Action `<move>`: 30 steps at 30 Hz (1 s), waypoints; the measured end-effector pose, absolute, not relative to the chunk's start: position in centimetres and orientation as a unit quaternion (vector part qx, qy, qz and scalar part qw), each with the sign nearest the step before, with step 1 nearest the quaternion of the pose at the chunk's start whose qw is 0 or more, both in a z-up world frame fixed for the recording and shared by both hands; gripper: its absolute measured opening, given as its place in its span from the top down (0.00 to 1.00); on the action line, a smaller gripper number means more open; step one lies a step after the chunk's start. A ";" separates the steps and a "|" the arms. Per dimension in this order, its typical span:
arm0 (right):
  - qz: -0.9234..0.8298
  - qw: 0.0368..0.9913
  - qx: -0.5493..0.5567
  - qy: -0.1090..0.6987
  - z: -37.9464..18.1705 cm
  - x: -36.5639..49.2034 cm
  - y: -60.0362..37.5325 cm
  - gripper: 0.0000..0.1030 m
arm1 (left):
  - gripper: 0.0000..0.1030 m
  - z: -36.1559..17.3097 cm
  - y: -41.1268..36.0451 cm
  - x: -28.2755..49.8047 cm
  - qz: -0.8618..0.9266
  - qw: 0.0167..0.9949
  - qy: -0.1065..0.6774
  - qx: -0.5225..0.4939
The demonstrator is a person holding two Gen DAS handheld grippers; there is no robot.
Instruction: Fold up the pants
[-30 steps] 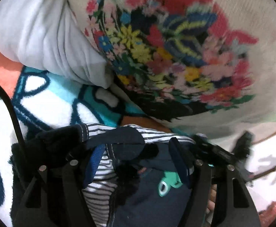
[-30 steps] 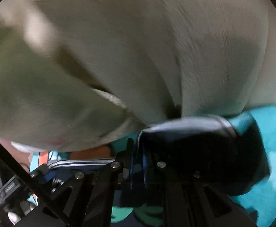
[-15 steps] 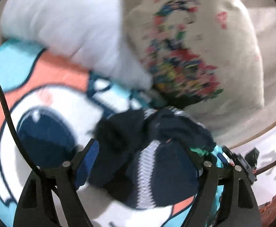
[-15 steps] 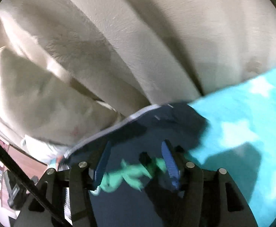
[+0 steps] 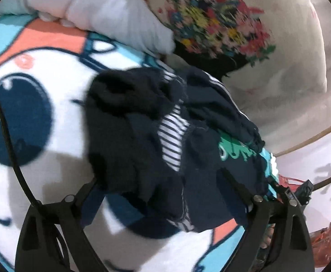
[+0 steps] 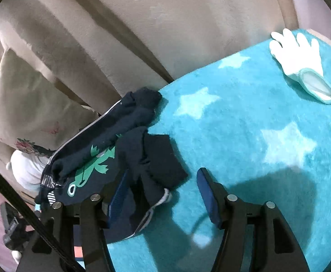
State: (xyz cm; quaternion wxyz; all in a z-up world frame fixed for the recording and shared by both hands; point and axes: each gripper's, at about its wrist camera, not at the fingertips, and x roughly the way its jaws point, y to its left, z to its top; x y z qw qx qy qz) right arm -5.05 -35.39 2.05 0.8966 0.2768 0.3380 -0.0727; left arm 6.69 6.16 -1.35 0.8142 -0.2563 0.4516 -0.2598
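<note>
We see the pants (image 5: pixel 142 136) lying in a crumpled navy heap on the blanket (image 5: pixel 40 170), close against the sofa back (image 6: pixel 165 22). In the left wrist view the heap shows a striped white-and-navy lining near its middle and a green print (image 5: pixel 233 151) toward its right side. The left gripper (image 5: pixel 163 195) is spread wide, jaws apart, holding nothing; the lower edge of the pants falls between its two fingers, though we cannot tell whether either finger touches the cloth. Beyond the pants lie a white pillow (image 5: pixel 102 6) and a floral cushion (image 5: pixel 222 22), both resting at the far edge of the blanket; the view is somewhat blurred. In the right wrist view the pants (image 6: pixel 120 147) sit left of centre, with the green print (image 6: pixel 88 167) facing up and a white stripe along the far edge. The right gripper (image 6: pixel 163 195) is also released, jaws apart and empty; its left finger (image 6: pixel 118 192) lies over or against the near part of the pants, while the right finger stands above bare blanket (image 6: pixel 256 124), here teal with pale stars. A white glove (image 6: pixel 299 63) lies on the blanket, well apart from the pants, toward the upper right. The cushion (image 6: pixel 29 113) leans against the sofa back on the left.
</note>
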 end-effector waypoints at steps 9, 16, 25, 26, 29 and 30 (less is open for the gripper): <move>0.004 0.888 0.274 0.369 1.1 -2.4 -32.0 0.76 | 0.93 -1.5 4.9 7.0 -0.231 0.818 0.470 -0.240; 0.034 0.885 0.298 0.357 1.9 -4.3 -31.3 0.82 | 0.93 1.0 8.4 4.0 -0.230 0.836 0.435 -0.243; 0.058 0.893 0.278 0.348 3.8 -9.5 -28.6 0.82 | 0.92 0.6 12.6 -1.2 -0.230 0.834 0.429 -0.261; 0.058 0.894 0.278 0.347 3.7 -10.5 -28.5 0.82 | 0.92 0.1 12.9 -1.9 -0.232 0.831 0.430 -0.265; 0.047 0.897 0.269 0.347 2.9 -12.3 -28.4 0.82 | 0.91 -0.9 12.6 -3.1 -0.226 0.831 0.440 -0.254; 0.042 0.898 0.266 0.348 2.6 -12.5 -28.3 0.82 | 0.91 -1.2 12.4 -3.4 -0.223 0.833 0.444 -0.245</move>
